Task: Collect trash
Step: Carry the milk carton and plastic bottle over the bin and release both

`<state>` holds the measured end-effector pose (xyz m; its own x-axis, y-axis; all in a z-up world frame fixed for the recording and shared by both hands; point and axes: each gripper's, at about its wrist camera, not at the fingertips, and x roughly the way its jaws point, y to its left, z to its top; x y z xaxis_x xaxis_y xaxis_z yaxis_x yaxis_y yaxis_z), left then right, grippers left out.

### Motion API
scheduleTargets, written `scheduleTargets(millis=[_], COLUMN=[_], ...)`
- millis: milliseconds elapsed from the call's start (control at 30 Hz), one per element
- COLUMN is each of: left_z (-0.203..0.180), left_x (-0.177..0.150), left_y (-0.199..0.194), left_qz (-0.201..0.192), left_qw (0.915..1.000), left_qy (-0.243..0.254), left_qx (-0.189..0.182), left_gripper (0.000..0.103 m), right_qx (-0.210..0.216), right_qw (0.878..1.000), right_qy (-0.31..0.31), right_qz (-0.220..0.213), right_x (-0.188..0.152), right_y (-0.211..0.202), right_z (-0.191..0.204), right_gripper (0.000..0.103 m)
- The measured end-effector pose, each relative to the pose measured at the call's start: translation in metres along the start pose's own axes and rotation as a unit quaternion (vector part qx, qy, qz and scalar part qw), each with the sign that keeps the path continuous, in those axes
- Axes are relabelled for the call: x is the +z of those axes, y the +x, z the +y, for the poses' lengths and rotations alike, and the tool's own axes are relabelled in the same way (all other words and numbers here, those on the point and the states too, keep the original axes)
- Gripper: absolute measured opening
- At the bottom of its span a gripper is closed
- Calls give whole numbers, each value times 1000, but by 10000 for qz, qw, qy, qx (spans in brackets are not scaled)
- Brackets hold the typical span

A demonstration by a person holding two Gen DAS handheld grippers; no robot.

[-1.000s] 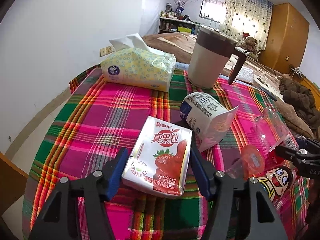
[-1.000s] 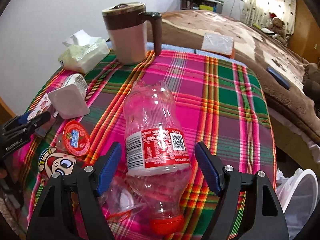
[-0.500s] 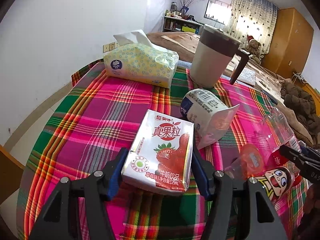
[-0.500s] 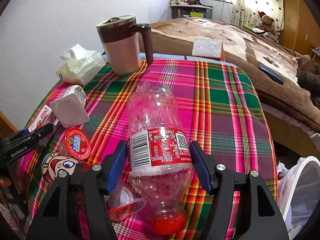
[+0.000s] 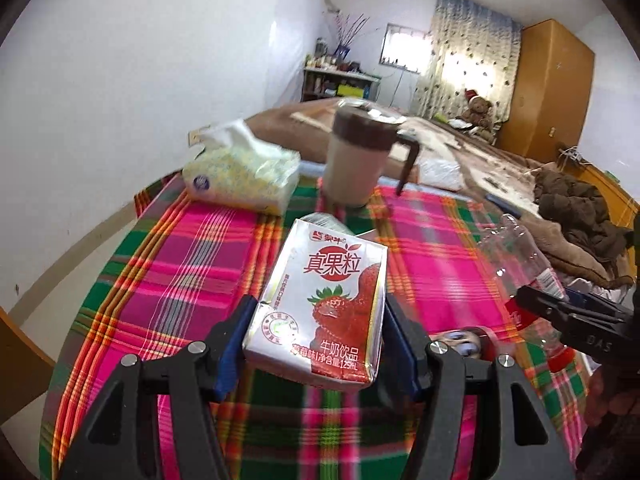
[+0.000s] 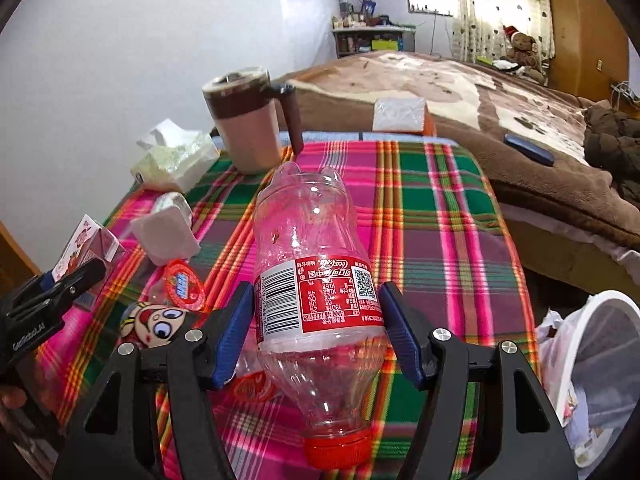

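Observation:
My left gripper [image 5: 316,328] is shut on a strawberry milk carton [image 5: 320,308] and holds it tilted above the plaid tablecloth [image 5: 192,264]. My right gripper [image 6: 318,316] is shut on an empty clear cola bottle [image 6: 316,280] with a red label and red cap, cap toward me, lifted off the cloth. In the right wrist view the carton [image 6: 86,246] and the left gripper [image 6: 60,288] show at the left. In the left wrist view the bottle [image 5: 516,256] and the right gripper [image 5: 560,312] show at the right.
A white milk carton [image 6: 166,230], a red-lidded jelly cup [image 6: 182,284] and a cartoon-face wrapper [image 6: 158,322] lie on the cloth. A tissue pack [image 5: 244,172] and brown-lidded jug [image 5: 360,152] stand at the back. A white bin with a bag [image 6: 592,360] sits at the right. A bed [image 6: 460,92] lies beyond.
Both grippers have closed on their objects and lifted them: the left with the strawberry carton, the right with the bottle. Both views have tilted up as they rose.

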<state>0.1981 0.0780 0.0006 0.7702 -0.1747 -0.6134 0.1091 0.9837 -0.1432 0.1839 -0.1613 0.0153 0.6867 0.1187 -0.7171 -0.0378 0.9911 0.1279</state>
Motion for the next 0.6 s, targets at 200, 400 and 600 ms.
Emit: scheduleTargets(millis=[200,400,600], left_z=[-22,-44,-66], left_x=[1,-2,-6], left_y=[-26,-41,-50], left_qz=[-279,-405,-456], left_qw=[9994,9982,9967], left_qy=[104,257,326], left_qx=[-160,-364,-581], left_gripper=[64,64,64], right_qx=[-19,-142,-283], right_qw=[9994,9975,9953], right_qy=[148,245,328], right_qz=[-302,-645,-871], right_x=[-3,-13,-22], right_y=[-26,-55,-77], right_z=[-11,-23,-36], right_gripper=[65,65,65])
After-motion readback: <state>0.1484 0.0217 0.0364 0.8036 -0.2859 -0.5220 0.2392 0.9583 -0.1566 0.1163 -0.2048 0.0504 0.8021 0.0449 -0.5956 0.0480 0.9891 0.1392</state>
